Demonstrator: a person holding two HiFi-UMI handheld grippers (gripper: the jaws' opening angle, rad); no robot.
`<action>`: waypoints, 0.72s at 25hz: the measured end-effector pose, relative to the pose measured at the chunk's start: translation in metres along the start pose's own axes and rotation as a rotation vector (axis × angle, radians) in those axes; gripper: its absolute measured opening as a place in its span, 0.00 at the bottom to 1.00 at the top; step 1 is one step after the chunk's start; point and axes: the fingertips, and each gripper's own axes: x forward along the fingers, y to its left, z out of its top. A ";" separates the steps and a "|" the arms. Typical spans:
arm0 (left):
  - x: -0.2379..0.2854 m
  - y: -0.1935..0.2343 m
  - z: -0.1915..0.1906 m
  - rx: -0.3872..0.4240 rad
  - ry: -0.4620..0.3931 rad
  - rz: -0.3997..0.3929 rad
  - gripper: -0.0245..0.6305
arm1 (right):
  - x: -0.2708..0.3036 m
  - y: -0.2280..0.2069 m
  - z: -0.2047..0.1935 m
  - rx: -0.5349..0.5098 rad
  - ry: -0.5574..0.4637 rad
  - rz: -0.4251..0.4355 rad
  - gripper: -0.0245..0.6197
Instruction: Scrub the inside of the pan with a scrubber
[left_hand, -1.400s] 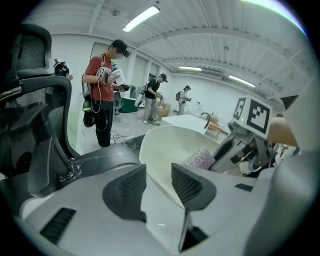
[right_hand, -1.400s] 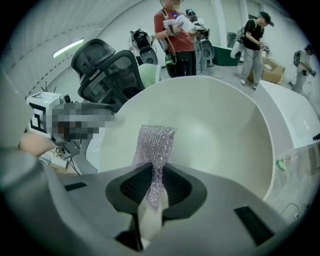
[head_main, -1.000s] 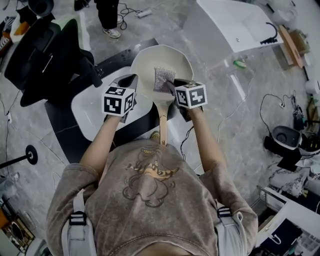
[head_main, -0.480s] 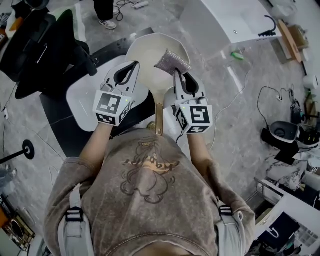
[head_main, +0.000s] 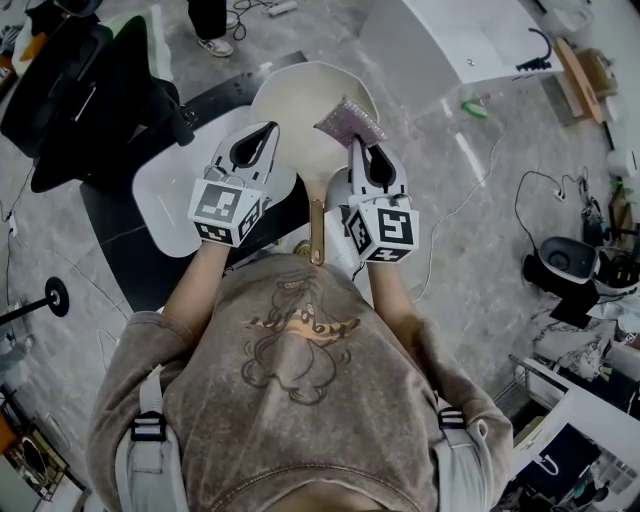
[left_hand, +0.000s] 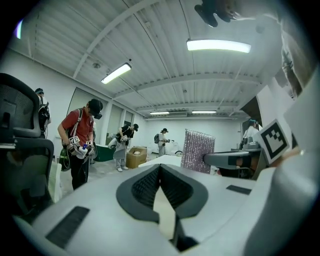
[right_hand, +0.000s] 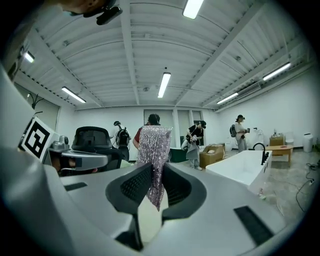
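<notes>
One pan (head_main: 300, 105) is being carried by the white worktop (head_main: 172, 205), below two tools. One silvery scrubber (head_main: 350, 120) is being pinched by the right tool (head_main: 353, 143); the left tool (head_main: 262, 130) is being held closed, empty. One black chair (head_main: 75, 105) is being shown beside.

Rim of pan (head_main: 305, 105) hidden at 8 o'clock under left gripper (head_main: 268, 130), at 5 o'clock under right gripper (head_main: 354, 145), lower edge of scrubber (head_main: 350, 122) buried between its jaws, bystander (head_main: 207, 15) at 12 o'clock cropped above legs.
</notes>
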 end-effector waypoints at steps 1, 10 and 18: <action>0.000 -0.001 -0.001 -0.005 0.003 0.002 0.06 | -0.001 -0.001 0.000 0.005 0.000 -0.005 0.16; 0.000 -0.006 -0.006 -0.027 0.018 0.008 0.06 | -0.005 0.000 -0.006 -0.012 0.018 0.008 0.16; 0.000 -0.005 -0.014 -0.054 0.037 0.017 0.06 | -0.004 0.003 -0.010 -0.017 0.029 0.025 0.16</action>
